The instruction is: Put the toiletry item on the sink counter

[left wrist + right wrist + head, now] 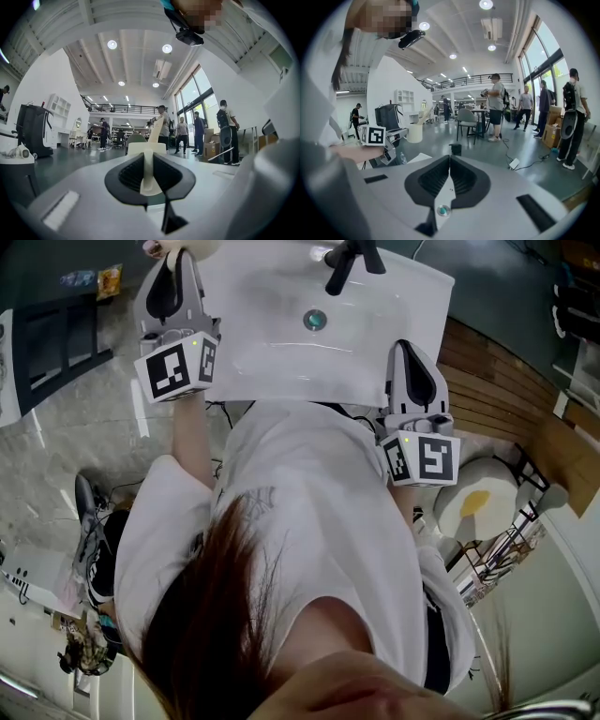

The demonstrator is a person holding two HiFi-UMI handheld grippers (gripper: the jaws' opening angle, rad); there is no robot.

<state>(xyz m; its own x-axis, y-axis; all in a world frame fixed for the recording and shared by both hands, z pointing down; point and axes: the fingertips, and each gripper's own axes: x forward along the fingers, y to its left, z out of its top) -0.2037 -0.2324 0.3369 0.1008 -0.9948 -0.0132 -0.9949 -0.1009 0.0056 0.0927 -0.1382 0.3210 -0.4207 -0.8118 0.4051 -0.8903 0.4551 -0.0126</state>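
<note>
Step in hand: transport, not yet placed. L claw, i.e. left gripper (pixel 148 161), is clamped on a thin cream tab at the near side of the cup (pixel 146 149), prob. its handle. The cup is upright w/ a pale stick (pixel 155 130) leaning out of it, and it looks to be in the air w/ nothing under it. In the head view the left gripper (pixel 177 253) sits at the far-left corner of the sink (pixel 281 352); the cup itself is cut off by the frame top there, so can't tell if it's over the rim or just outside it. Right gripper (pixel 450 158) is empty, jaws together, parked at the sink's front-right corner and well apart from the action. Next move, as I judge it: bring the cup over the flat left rim, lower it level, let go only once the base sits flat. Room: the rim strip along the left edge is narrow, w/ basin slope on one side and a drop to the floor (pixel 75 418) on the other, so little margin sideways. Faucet (pixel 349 259) is at mid far edge, drain (pixel 315 321) mid-basin; neither is in the way. Approach from above looks clear.
</note>
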